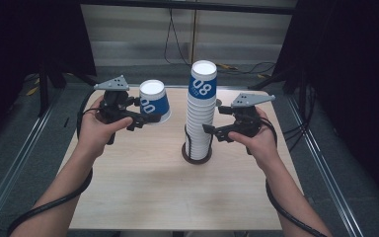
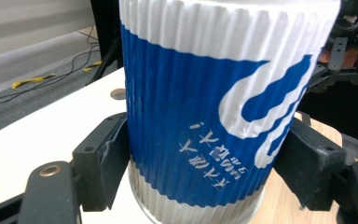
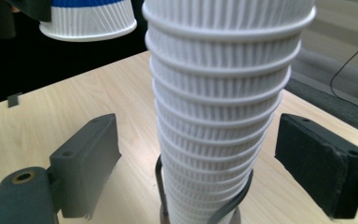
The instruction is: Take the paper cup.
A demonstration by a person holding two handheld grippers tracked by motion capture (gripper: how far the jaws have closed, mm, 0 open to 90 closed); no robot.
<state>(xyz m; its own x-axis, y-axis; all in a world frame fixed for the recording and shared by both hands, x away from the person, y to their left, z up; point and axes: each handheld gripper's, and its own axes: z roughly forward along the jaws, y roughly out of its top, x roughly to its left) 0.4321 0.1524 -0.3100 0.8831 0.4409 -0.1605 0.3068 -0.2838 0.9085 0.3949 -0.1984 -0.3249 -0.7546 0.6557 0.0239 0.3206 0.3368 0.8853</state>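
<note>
Firmly, left gripper (image 1: 150, 118) clamps cup (image 1: 154, 100) (upside down).

We see the table (image 1: 143, 197) evenly lit from above, its pale wood bright while the surroundings sink into near black. Shadows stay soft and short. Up close, the cup (image 2: 214, 107) looks slightly blurred, and its white ribs glare mildly.

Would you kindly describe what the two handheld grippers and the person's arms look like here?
Both the left gripper and the right gripper are black, angular linkages with two blocky jaws lined with dark pads. Each carries a grey three-cornered plate, dotted with small holes, on top. A thick black cable trails back from each along the forearm. Brass-coloured bushings sit at the jaw pivots. The person's forearms are bare, with no sleeves showing.
</note>
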